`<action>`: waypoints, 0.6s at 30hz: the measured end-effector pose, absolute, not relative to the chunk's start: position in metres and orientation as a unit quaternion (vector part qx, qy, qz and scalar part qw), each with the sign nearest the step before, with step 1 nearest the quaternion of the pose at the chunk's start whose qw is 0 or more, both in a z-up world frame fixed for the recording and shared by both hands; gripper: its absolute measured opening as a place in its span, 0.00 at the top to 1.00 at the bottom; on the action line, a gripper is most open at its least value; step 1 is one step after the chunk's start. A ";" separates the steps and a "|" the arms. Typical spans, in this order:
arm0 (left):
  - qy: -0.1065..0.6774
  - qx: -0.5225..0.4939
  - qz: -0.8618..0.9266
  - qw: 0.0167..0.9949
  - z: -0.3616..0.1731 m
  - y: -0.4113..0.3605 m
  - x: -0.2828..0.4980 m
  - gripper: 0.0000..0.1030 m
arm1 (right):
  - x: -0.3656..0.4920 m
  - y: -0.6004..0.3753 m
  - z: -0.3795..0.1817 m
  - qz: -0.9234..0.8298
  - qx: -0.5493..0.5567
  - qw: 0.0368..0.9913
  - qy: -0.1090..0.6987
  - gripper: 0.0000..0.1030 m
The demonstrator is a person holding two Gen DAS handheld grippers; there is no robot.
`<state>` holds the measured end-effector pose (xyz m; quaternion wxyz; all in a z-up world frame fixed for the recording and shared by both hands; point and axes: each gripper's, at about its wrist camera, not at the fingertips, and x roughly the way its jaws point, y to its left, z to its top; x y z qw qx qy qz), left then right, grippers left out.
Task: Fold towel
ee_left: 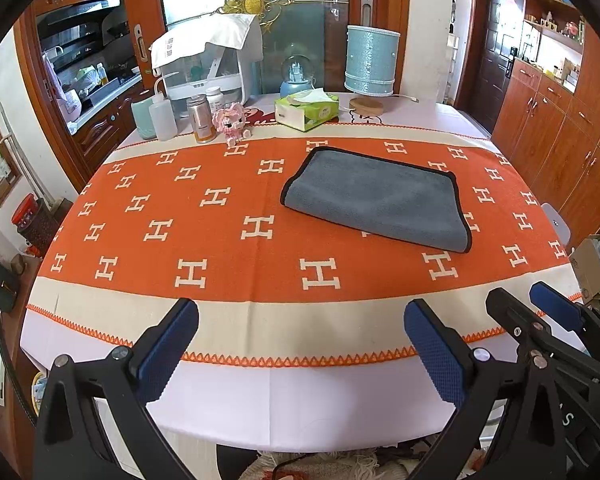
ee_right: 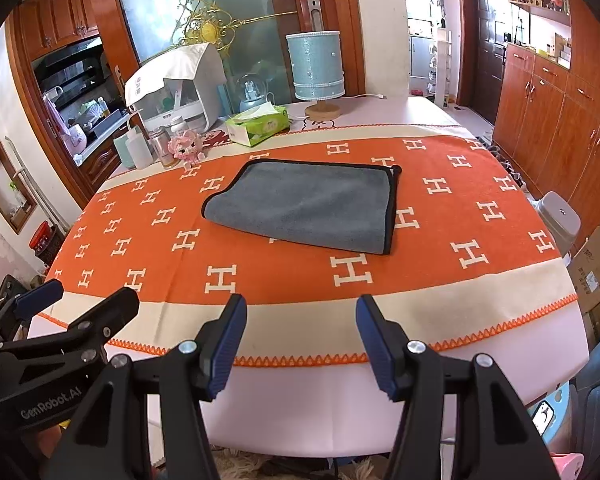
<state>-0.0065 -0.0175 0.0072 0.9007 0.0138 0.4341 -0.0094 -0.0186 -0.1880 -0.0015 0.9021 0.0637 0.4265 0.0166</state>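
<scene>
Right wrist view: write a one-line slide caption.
Both grippers open, right gripper and left gripper hover short of the folded grey towel on the orange table runner.

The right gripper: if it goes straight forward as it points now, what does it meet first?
Probably the grey towel. The right gripper is open, held back over the table's near edge, pointing across the orange cloth; its height is unclear.

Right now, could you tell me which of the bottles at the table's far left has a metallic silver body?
The silver bottle with the orange base, beside the pink toy; the squeeze bottle is translucent white.

"GenRobot.AI" — on left tool point(ee_right: 76, 300) body
</scene>
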 end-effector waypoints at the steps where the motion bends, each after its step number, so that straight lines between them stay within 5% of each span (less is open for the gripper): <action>1: 0.434 0.014 -0.009 0.901 0.007 -0.017 -0.007 0.01 | -0.018 -0.188 -0.002 0.016 0.063 0.902 0.426 0.44; 18: 0.438 0.013 -0.011 0.899 0.005 -0.014 -0.005 0.01 | -0.018 -0.185 -0.001 0.013 0.057 0.902 0.427 0.44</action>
